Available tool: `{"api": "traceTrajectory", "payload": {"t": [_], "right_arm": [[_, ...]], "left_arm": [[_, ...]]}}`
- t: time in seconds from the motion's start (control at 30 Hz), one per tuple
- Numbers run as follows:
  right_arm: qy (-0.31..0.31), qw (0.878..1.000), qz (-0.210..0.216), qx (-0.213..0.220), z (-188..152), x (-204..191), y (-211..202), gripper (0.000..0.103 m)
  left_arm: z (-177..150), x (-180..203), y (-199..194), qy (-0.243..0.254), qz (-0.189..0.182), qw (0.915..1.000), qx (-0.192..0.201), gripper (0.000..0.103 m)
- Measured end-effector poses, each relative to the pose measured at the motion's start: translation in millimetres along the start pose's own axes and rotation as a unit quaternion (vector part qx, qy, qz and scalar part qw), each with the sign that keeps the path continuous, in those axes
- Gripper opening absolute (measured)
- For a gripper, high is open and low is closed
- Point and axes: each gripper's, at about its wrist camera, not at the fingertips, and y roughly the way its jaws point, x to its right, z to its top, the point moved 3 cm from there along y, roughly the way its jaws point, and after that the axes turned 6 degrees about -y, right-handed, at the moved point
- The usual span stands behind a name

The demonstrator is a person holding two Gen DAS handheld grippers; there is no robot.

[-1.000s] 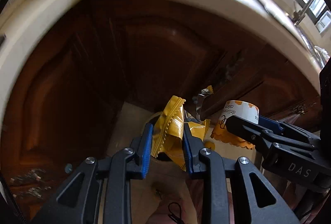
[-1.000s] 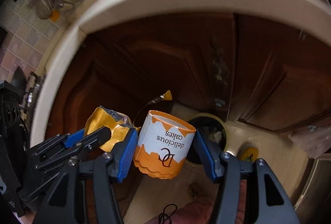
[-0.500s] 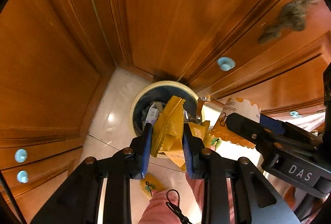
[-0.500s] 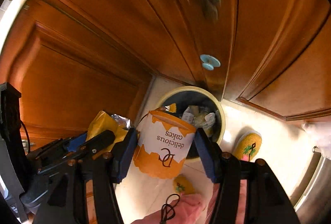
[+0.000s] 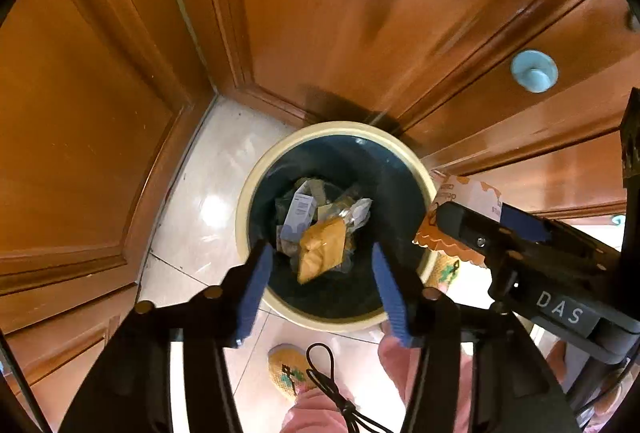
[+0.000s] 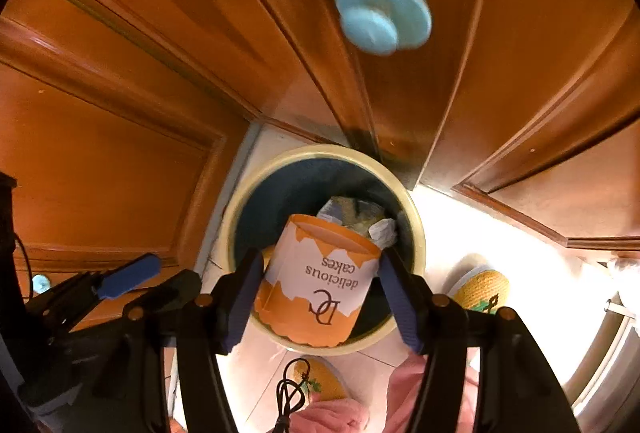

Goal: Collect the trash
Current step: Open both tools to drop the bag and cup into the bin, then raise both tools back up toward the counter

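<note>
Your left gripper hangs above the round trash bin with its jaws spread wide and nothing between the blue pads. The yellow snack wrapper lies inside the bin on top of the other trash, beside a small white carton. Your right gripper holds the orange-and-white "delicious cakes" paper cup, its jaws pressed against the cup's two sides. The cup is tilted, its open end facing the bin, and it sits over the bin's near rim. The bin stands on a pale tiled floor in a corner of wooden cabinet doors, below a light-blue knob. Yellow slippers are on the floor near the bin
</note>
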Motion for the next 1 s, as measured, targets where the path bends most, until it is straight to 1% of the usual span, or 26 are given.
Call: {"api": "traceTrajectory", "payload": {"t": [0.1, 0.33, 0.47, 0.53, 0.73, 0.87, 1.0], "right_arm": [[0.004, 1.0, -0.001, -0.007, -1, 4, 7, 0.061], [0.004, 1.0, 0.001, -0.007, -4, 1, 0, 0.061], [0.009, 1.0, 0.001, -0.006, -4, -3, -12, 0.061], [0.01, 1.0, 0.001, -0.004, -3, -7, -25, 0.061], [-0.006, 1.0, -0.004, 0.011, 0, -27, -77, 0.061], [-0.018, 0.999, -0.007, 0.029, 3, -44, -120, 0.061], [-0.018, 0.999, 0.002, 0.048, 9, -57, -164, 0.061]], "left_arm": [[-1, -5, 0, -0.008, 0.008, 0.9999, 0.004, 0.065], [0, -9, -12, -0.01, 0.012, 0.9998, 0.007, 0.066], [2, -10, -26, -0.009, 0.014, 0.9998, 0.011, 0.07], [1, -10, -39, -0.012, 0.013, 0.9997, 0.014, 0.073], [2, -7, -92, -0.011, 0.008, 0.9996, 0.023, 0.074], [6, -2, -140, -0.011, 0.003, 0.9991, 0.042, 0.074], [10, 4, -191, -0.005, 0.0, 0.998, 0.063, 0.074]]}}
